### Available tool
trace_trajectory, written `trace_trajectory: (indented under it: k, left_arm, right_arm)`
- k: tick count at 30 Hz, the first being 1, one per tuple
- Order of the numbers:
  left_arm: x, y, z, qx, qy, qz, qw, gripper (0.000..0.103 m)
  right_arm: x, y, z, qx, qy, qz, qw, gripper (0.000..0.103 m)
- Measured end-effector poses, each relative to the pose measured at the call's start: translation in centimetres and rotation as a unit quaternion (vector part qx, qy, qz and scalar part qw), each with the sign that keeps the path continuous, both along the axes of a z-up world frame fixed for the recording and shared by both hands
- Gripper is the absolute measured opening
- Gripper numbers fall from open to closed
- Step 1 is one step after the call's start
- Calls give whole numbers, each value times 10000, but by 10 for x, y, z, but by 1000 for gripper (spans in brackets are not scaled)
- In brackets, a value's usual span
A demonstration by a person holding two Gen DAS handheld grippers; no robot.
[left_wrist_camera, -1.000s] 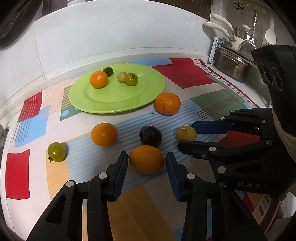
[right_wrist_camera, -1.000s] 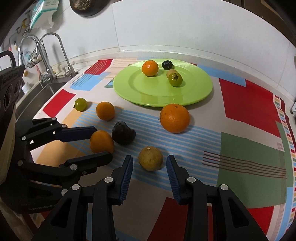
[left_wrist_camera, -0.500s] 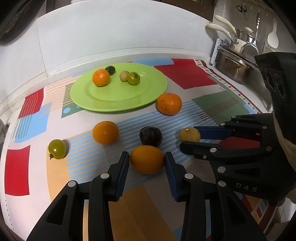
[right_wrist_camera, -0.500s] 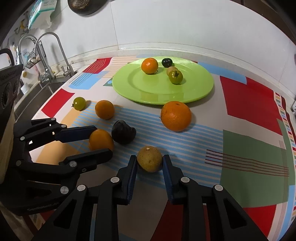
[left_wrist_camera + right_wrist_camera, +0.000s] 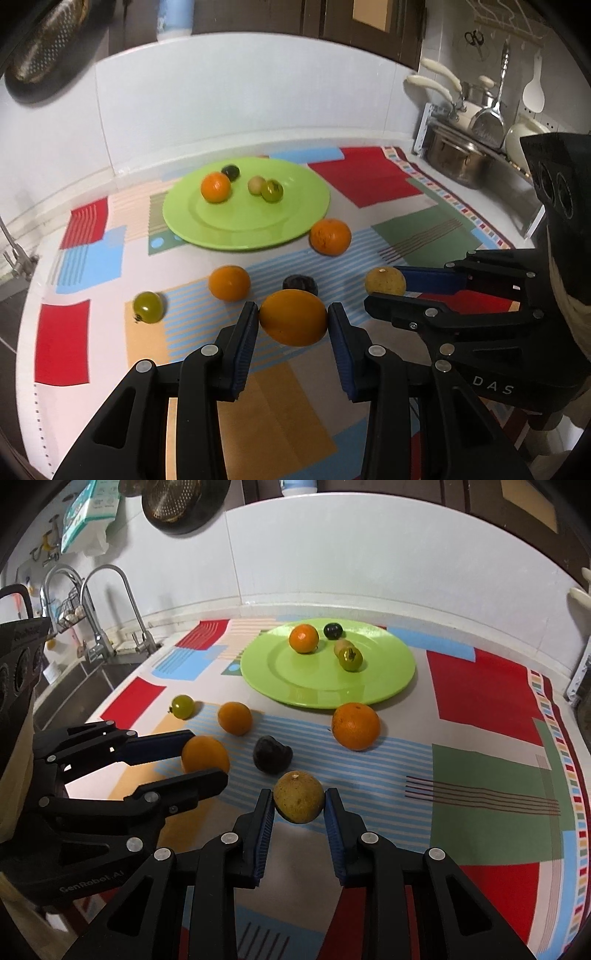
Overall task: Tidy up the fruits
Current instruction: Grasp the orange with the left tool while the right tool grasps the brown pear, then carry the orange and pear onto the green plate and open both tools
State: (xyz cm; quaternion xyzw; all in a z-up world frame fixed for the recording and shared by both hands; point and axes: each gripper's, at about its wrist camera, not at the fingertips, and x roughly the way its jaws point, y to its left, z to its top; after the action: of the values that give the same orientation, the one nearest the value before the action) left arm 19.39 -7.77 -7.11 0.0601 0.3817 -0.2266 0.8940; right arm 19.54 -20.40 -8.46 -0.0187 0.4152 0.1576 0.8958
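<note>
Both fruits have come up off the cloth since a second ago. Your left gripper [image 5: 292,325] is clamped on the yellow-orange fruit [image 5: 293,317], pads pressing both sides; your right gripper [image 5: 299,808] has closed tight on the brownish-yellow fruit [image 5: 299,796]. Just beyond lie a dark plum [image 5: 271,755], two oranges and a green grape [image 5: 183,706]. Farther back sits the green plate [image 5: 388,686], holding four small fruits.

Orange fruit [image 5: 293,317] and tan fruit [image 5: 299,796], each clamped aloft.
</note>
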Motion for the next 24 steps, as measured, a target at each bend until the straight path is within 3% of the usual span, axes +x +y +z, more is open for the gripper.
trace_trajectory:
  k: [24]
  left_arm:
    - [-10, 25, 69, -140, -767, 90, 9969, 38]
  right_arm:
    - [-21, 17, 66, 231, -777, -439, 9957, 29]
